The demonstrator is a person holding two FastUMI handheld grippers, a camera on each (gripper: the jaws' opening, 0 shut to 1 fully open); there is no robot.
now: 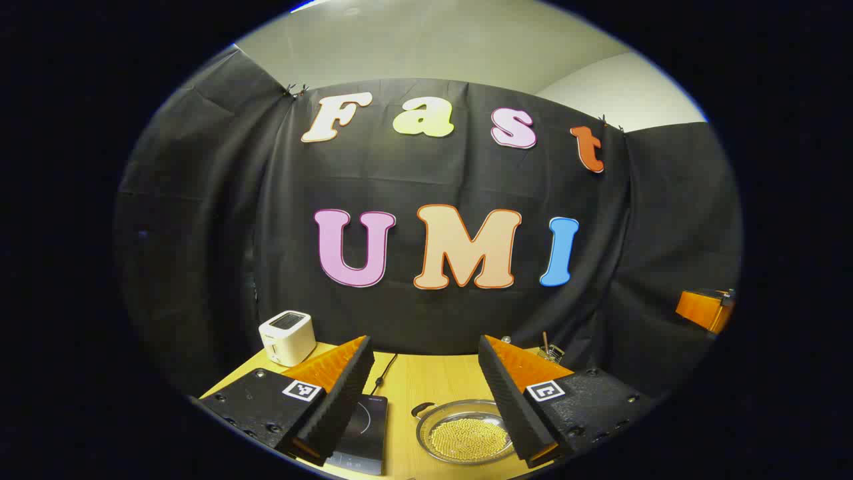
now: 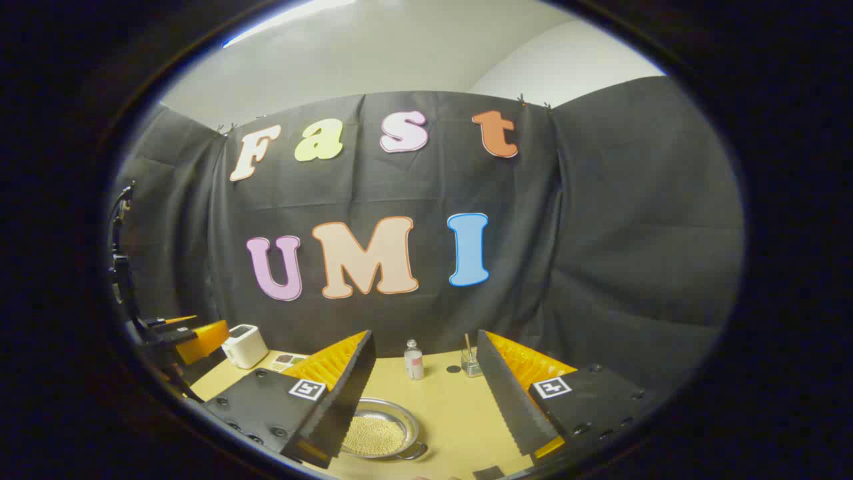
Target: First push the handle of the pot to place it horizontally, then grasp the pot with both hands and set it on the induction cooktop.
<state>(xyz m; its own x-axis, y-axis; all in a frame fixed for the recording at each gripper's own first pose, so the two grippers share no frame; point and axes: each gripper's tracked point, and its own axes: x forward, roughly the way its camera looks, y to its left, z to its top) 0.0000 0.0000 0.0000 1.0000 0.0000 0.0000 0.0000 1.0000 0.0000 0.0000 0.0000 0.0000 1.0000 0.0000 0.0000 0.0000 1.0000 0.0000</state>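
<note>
The pot (image 1: 466,437) is seen low between the left gripper's (image 1: 423,400) parted fingers; the right gripper (image 2: 426,393) is also held apart, nothing clamped.

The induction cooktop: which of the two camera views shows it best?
The left gripper view. There the induction cooktop lies flat on the table, left of the pot, partly behind a finger of the left gripper. In the right gripper view I can't make it out.

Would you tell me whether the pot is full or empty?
Partly filled: small yellowish beads cover the bottom of the pot, well below its rim.
</note>
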